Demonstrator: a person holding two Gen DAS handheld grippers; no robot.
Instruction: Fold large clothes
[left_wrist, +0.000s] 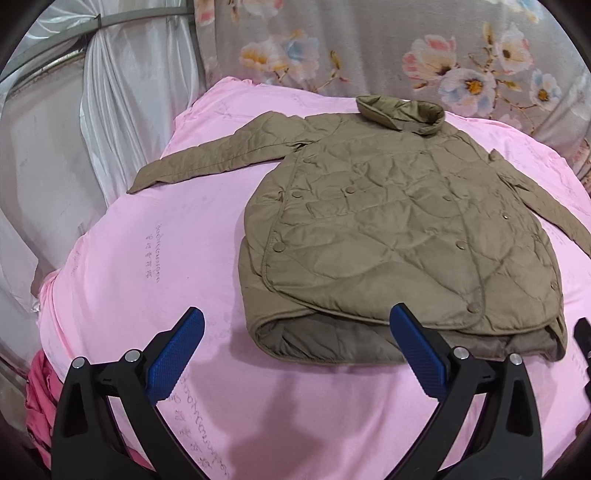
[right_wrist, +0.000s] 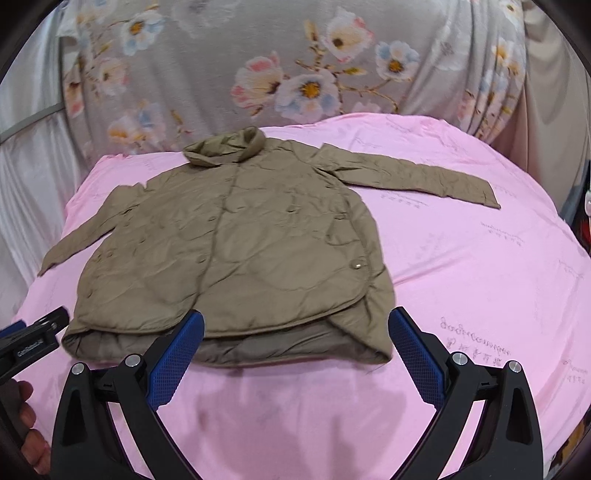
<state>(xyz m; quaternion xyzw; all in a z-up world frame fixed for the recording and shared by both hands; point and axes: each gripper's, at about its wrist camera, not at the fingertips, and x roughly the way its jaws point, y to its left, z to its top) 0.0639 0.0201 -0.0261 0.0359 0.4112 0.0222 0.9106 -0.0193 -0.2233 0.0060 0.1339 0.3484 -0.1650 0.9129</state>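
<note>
left gripper spread, holds nothing | right gripper spread, holds nothing | quilted jacket flat just ahead on pink sheet, hem nearest | likely soft, light, slippery: pinch sleeve cuffs

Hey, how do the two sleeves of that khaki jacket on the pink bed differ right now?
The left sleeve runs out nearly sideways from the shoulder, well apart from the jacket body; the right sleeve angles down close along the body's side. The left sleeve shows its full length in the left wrist view; there the right sleeve's cuff runs off the picture's edge. Both are quilted khaki and lie flat on the pink sheet, unfolded.
</note>
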